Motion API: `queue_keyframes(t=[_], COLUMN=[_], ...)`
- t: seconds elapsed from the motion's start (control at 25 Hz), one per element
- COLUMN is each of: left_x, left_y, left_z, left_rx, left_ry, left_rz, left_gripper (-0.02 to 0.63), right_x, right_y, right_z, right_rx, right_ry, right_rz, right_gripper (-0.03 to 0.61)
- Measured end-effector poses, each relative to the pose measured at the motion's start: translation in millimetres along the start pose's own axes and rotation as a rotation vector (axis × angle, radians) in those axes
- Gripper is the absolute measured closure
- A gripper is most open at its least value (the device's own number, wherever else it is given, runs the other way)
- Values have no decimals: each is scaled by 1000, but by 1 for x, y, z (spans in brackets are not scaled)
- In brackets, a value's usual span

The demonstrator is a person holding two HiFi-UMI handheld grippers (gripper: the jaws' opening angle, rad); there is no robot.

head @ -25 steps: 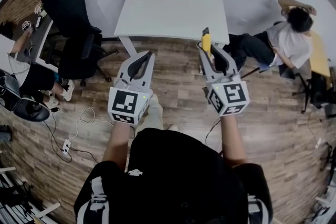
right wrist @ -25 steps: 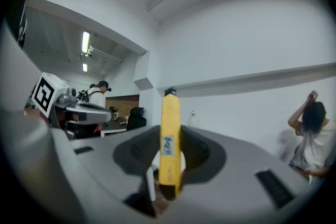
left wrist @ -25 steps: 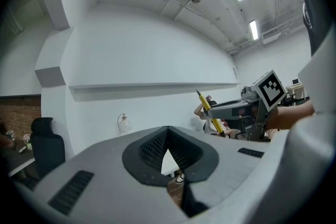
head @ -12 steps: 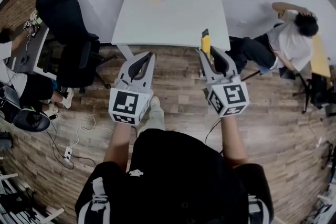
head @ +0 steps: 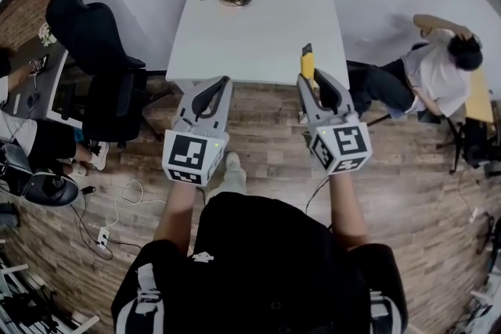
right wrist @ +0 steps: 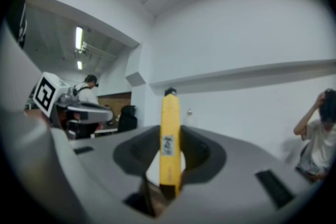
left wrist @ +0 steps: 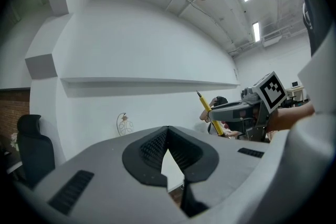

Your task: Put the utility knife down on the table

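Knife in grip, short of the table, not yet set down.
Head view: the right claw point(head: 311, 82) is clamped on a slim yellow plastic utility knife point(head: 308, 62), black tip pointing far, toward the white rectangular table point(head: 258, 27). The knife is in the air by the table's near right edge, above the wood-plank floor point(head: 266, 137), and lies along the jaws, probably so it can be laid flat. The left claw point(head: 218, 82) is level beside it, jaws together and empty, seemingly idle. Left claw view: dark ribbed pads point(left wrist: 152, 147) meet at the tips with nothing between them; smooth grey shell. Right claw view: the matte yellow body with a small label is pinched near its rear end, most of its length sticking out.
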State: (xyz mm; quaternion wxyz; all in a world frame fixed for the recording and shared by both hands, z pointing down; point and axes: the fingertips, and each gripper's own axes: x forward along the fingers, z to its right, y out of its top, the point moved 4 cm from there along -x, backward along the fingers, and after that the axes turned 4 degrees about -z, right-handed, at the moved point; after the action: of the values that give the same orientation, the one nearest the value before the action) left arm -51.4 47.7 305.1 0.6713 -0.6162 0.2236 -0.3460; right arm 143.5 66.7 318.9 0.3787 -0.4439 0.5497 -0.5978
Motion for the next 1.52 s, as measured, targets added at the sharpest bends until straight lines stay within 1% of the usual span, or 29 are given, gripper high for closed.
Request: queue_keyframes(t=[0.68, 1.08, 1.36, 1.52], left_x=[83, 115, 125, 127], left_y=[0, -9, -20, -22], left_z=[-98, -147, -169, -173], left_rx=[-20, -37, -50, -58], left_ry=[-81, -120, -152, -166], left_rz=[-6, -10, -14, -12], left_gripper=[594, 594, 594, 594], right_x=[111, 167, 193, 200], right_y=[18, 20, 15, 11], right_z=[14, 12, 2, -4], right_rx=[3, 7, 7, 5], right_ry=[-63, -91, -107, -106], right_rz=[-50, -72, -84, -97], right_gripper=[442, 442, 442, 442])
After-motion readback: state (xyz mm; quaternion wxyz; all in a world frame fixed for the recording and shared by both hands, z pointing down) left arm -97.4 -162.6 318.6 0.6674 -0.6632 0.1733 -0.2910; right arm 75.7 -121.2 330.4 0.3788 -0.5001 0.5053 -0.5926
